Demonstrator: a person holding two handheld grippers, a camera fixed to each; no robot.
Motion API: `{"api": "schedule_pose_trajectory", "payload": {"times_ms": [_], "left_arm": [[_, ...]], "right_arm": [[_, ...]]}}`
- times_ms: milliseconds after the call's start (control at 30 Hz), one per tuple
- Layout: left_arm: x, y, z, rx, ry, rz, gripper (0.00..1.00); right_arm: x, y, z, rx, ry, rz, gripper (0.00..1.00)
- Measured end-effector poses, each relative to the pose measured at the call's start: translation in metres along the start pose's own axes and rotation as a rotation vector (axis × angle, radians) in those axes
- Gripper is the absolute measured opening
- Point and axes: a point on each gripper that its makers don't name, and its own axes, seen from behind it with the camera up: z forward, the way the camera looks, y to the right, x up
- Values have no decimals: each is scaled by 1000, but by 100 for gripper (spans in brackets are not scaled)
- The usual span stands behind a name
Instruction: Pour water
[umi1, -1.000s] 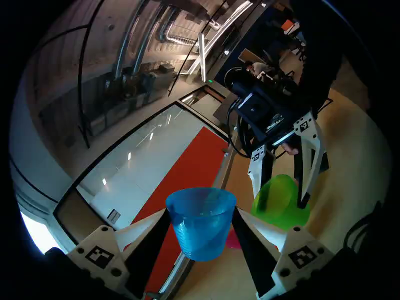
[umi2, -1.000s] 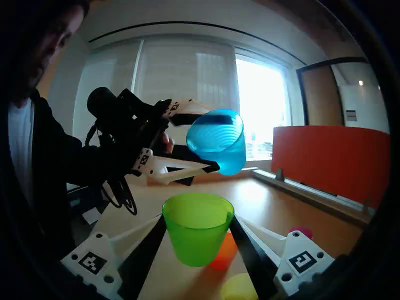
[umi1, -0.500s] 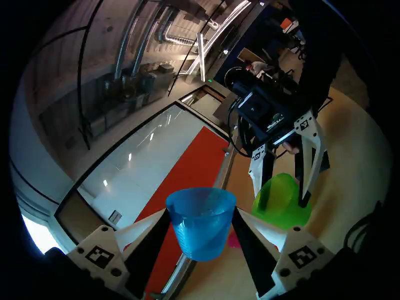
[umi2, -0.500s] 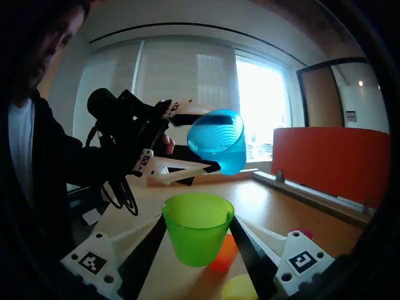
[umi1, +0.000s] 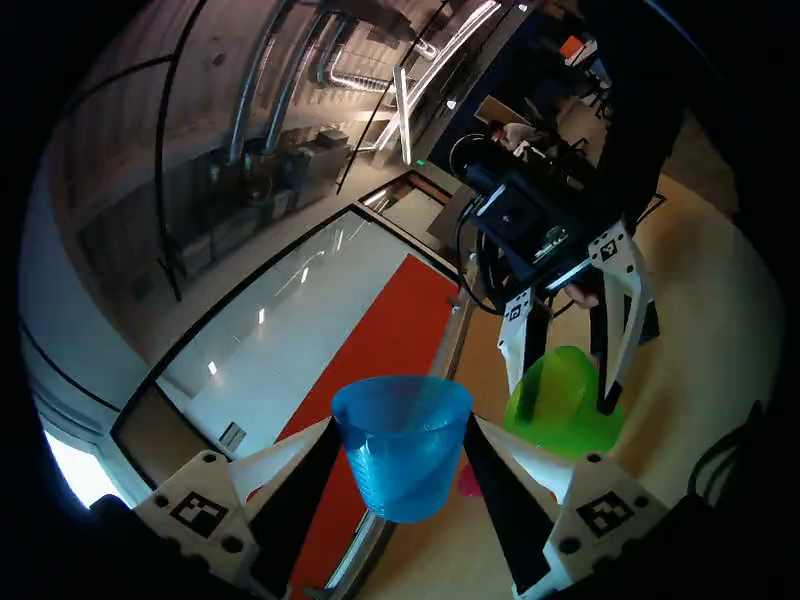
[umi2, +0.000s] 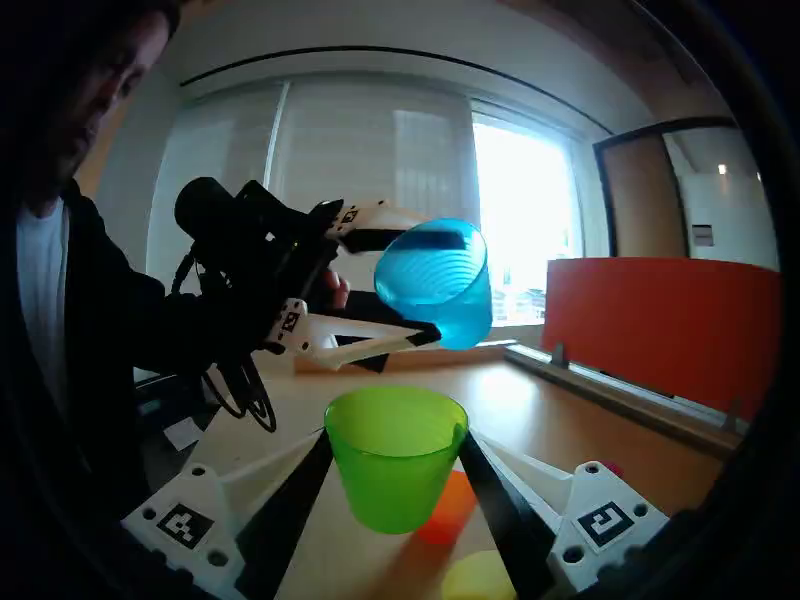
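Blue cup (umi2: 432, 285) is hanging in the air, tipped so that its mouth is leaning down toward the green cup (umi2: 396, 458). The left gripper (umi2: 420, 275) is clamping the blue cup, one finger pressing on each side wall. The right gripper (umi2: 395, 440) is gripping the green cup the same way and keeping it upright over the wooden table (umi2: 560, 410). The green cup is sitting nearer and lower than the blue one, and the two cups are staying apart.

Over the last second almost nothing is changing. The blue cup is keeping the same tilt and height, and the green cup is not shifting beneath it. Only a slight drift is showing: the small pink thing (umi2: 611, 467) at the right is now slipping partly behind the right gripper's finger.

No stream is showing between the cups, and whether water is sitting in either one is hard to tell. I am reading this as a pour held at a fixed angle, pausing or finishing rather than advancing. More tilt is probably going to be needed if anything remains in the blue cup.

An orange cup (umi2: 452, 505) and a yellow cup (umi2: 480, 578) are resting on the table near the green cup.
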Motion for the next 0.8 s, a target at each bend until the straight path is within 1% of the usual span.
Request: {"api": "schedule_pose_trajectory", "payload": {"times_ms": [800], "left_arm": [[1,1,1,-8,-3,37,84]], "right_arm": [[3,0,1,0,0,-6,91]]}}
